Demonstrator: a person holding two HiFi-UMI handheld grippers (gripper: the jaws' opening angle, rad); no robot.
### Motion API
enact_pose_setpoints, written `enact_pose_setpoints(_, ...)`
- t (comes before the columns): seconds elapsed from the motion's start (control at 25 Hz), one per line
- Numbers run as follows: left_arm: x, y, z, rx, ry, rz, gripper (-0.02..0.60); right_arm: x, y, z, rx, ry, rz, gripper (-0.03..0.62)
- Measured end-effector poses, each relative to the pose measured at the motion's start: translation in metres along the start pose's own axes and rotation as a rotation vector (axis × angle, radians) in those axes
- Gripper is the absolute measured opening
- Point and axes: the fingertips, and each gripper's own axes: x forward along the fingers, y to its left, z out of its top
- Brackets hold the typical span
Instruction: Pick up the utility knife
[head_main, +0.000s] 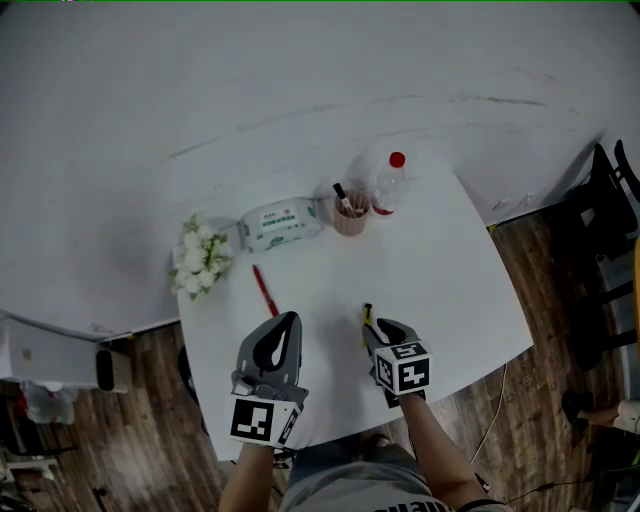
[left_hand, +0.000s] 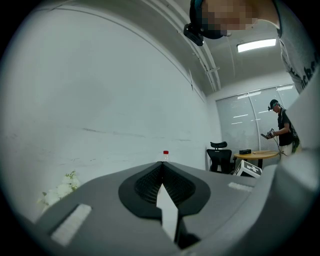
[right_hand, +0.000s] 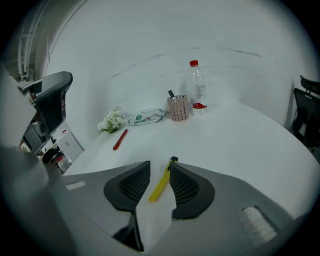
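right gripper (right_hand: 160, 165) has its jaws apart around the yellow knife (right_hand: 161, 183) on the table (right_hand: 240, 140), not pinching yet. i'd go lower, straddle mid-handle, then squeeze evenly.

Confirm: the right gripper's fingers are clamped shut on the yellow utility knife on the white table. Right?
Not clamped. On the right gripper the fingers stand apart. The yellow utility knife lies on the white table between them, not squeezed. The right gripper view shows it.
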Motion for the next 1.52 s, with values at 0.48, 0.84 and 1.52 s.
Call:
enact_pose_setpoints(0.48,-0.004,0.017,-0.005,-0.007,0.015,0.018,0.020,0.031,-0.002,-0.012,-0.037,0.079,-0.062,0.163)
enact_pose_setpoints(0.84,-0.004,0.027,-0.009,-0.010,0.022,0.029,0.018,0.043,-0.007,-0.020,-0.139,0.131,-0.122,0.158)
enact_pose_setpoints(1.52,-0.001,0.017,-0.010,-0.008,0.028,0.024,0.020,0.021,-0.013,-0.012,-0.067,0.047,-0.095,0.058)
